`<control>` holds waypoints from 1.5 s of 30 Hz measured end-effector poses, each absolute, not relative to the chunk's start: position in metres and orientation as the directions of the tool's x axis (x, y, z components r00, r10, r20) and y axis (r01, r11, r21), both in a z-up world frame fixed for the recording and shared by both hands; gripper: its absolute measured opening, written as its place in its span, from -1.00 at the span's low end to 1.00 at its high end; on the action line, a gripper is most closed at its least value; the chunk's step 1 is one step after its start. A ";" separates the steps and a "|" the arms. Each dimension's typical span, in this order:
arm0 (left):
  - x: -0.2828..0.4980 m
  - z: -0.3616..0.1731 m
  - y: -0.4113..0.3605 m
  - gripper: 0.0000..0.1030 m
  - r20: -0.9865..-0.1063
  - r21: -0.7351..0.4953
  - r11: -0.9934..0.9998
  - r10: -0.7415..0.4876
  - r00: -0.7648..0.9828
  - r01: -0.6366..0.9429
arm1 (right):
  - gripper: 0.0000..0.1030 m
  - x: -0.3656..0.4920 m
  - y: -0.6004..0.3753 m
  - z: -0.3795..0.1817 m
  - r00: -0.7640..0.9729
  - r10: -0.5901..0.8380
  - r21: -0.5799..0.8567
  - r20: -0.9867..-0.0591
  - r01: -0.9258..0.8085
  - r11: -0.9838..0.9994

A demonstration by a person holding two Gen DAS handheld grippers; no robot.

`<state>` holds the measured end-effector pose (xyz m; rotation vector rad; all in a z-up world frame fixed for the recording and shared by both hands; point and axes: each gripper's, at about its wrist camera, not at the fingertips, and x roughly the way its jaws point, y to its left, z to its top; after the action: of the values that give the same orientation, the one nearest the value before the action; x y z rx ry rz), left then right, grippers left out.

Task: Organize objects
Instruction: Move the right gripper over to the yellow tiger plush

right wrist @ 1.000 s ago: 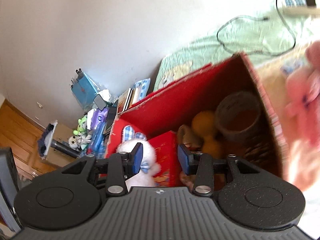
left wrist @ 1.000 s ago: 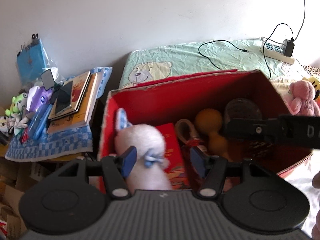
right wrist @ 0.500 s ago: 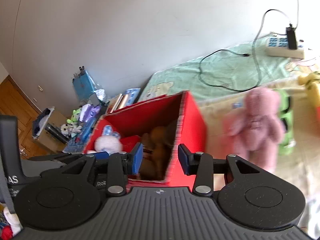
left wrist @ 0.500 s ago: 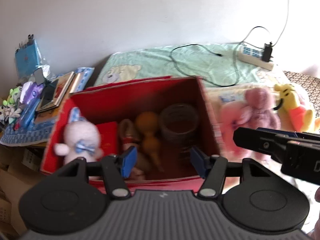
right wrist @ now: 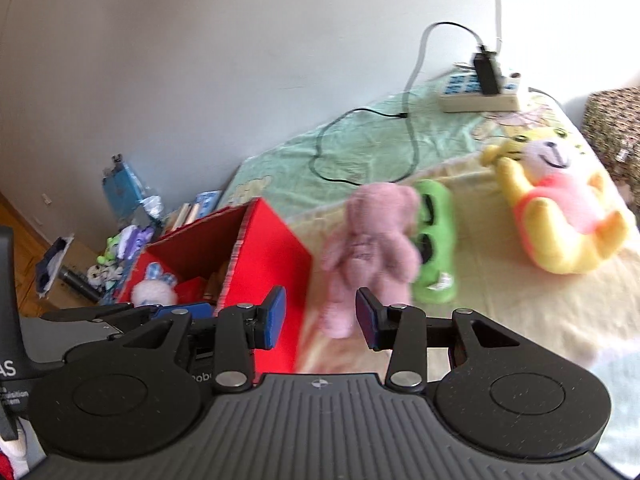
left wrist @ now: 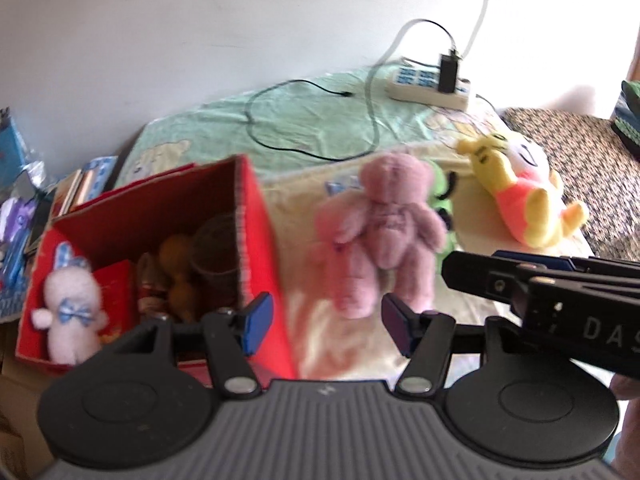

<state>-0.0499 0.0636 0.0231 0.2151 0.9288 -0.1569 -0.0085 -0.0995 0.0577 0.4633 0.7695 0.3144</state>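
Both grippers, left (left wrist: 326, 330) and right (right wrist: 320, 318), hover with jaws spread and empty, fuzzy pink plush bear (right wrist: 370, 254) lying just ahead between their fingers, open red cardboard box (right wrist: 264, 256) of toys ahead-left.

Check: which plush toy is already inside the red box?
The white bunny with the blue bow, in the red box. The pink bear and yellow bear lie outside on the bed.

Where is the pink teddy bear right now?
The pink teddy bear lies on the yellow blanket just right of the red box, with the green plush toy against its right side. It shows mid-frame in both wrist views, held by neither gripper.
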 end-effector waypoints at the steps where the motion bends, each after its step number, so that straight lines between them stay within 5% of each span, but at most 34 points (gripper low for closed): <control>1: -0.049 0.022 0.057 0.24 -0.810 0.117 0.965 -0.045 0.585 0.237 | -0.17 -0.008 -0.105 0.056 0.679 0.431 0.513 -0.594 -0.093 0.854; 27: -0.038 -0.030 -0.040 0.40 -0.891 0.073 0.906 -0.128 0.435 0.417 | -0.17 -0.022 -0.201 0.014 0.656 0.323 0.532 -0.682 0.142 0.835; 45: -0.013 -0.018 -0.069 0.60 -0.843 -0.074 0.844 -0.338 0.419 0.532 | -0.05 -0.010 -0.276 -0.001 0.728 0.323 0.688 -0.605 0.274 0.672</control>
<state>-0.0135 -0.0694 -0.0177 0.2173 0.9992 -0.5507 -0.0095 -0.2759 -0.0008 0.8569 0.7796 0.0310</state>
